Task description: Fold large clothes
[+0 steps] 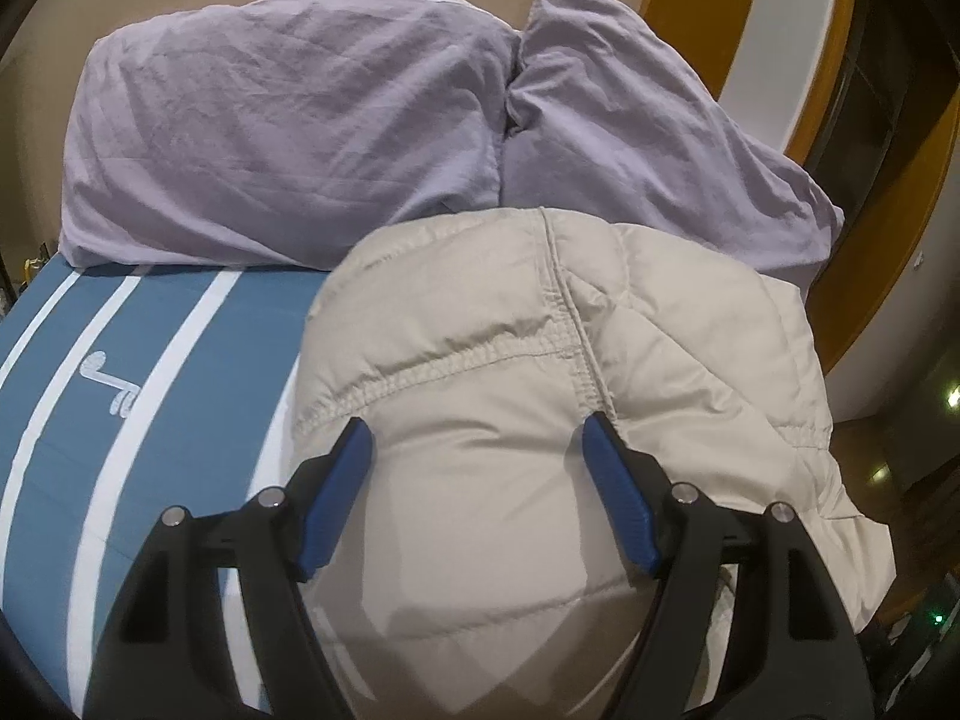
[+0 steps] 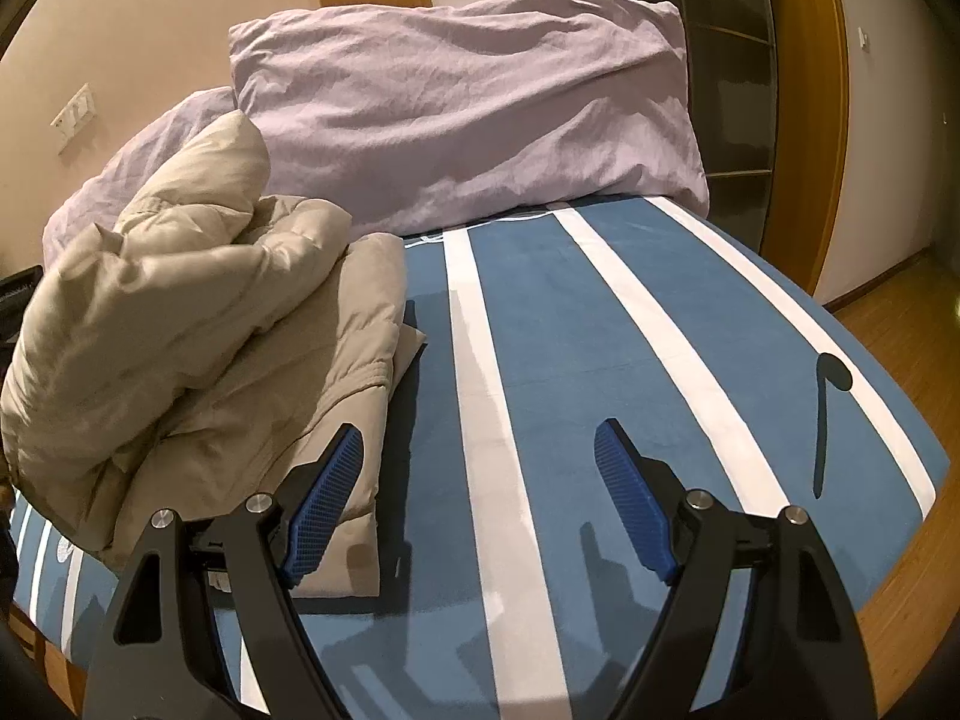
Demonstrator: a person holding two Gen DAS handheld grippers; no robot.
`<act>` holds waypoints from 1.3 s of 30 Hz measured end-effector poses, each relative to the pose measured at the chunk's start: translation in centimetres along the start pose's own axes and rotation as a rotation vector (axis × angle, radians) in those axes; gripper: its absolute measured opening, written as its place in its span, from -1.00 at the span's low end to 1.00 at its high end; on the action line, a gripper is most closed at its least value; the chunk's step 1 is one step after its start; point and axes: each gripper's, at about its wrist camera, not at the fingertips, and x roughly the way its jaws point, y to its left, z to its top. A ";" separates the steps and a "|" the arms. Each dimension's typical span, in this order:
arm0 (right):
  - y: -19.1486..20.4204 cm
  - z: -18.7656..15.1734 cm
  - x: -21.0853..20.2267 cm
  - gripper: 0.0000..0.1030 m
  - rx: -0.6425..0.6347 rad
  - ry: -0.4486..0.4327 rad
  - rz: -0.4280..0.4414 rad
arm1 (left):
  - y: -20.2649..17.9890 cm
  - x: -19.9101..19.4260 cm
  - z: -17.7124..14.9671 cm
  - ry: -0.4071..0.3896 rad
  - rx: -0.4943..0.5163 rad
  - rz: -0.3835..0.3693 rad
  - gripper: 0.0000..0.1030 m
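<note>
A beige quilted puffer jacket (image 1: 540, 420) lies bunched and partly folded on a blue bed cover with white stripes (image 1: 150, 372). My left gripper (image 1: 477, 426) is open, hovering just above the jacket with its blue pads on either side of a stitched seam. In the right wrist view the jacket (image 2: 198, 324) sits piled at the left of the bed (image 2: 600, 360). My right gripper (image 2: 477, 438) is open and empty above the striped cover, its left finger beside the jacket's near edge.
Two lilac pillows (image 1: 288, 132) (image 1: 648, 138) lean against the wall at the bed's head; they also show in the right wrist view (image 2: 468, 114). A wood-framed doorway (image 2: 804, 120) and wooden floor (image 2: 900, 330) lie past the bed's right edge.
</note>
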 end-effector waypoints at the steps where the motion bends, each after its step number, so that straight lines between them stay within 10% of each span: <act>1: -0.1 0.0 0.0 0.57 0.001 0.000 -0.001 | -0.5 0.1 -0.2 -0.003 0.009 0.000 0.41; 17: 0.7 5.2 -2.4 0.38 0.029 -0.106 0.077 | -6.0 1.4 -4.0 -0.067 0.157 -0.005 0.41; 23: 5.3 5.9 -0.7 -0.04 -0.032 -0.068 0.195 | -5.8 1.7 -4.0 -0.062 0.152 -0.015 0.41; 39: 6.4 4.3 6.2 -0.07 -0.023 0.034 0.179 | -5.5 0.0 -1.9 -0.054 0.159 -0.046 0.43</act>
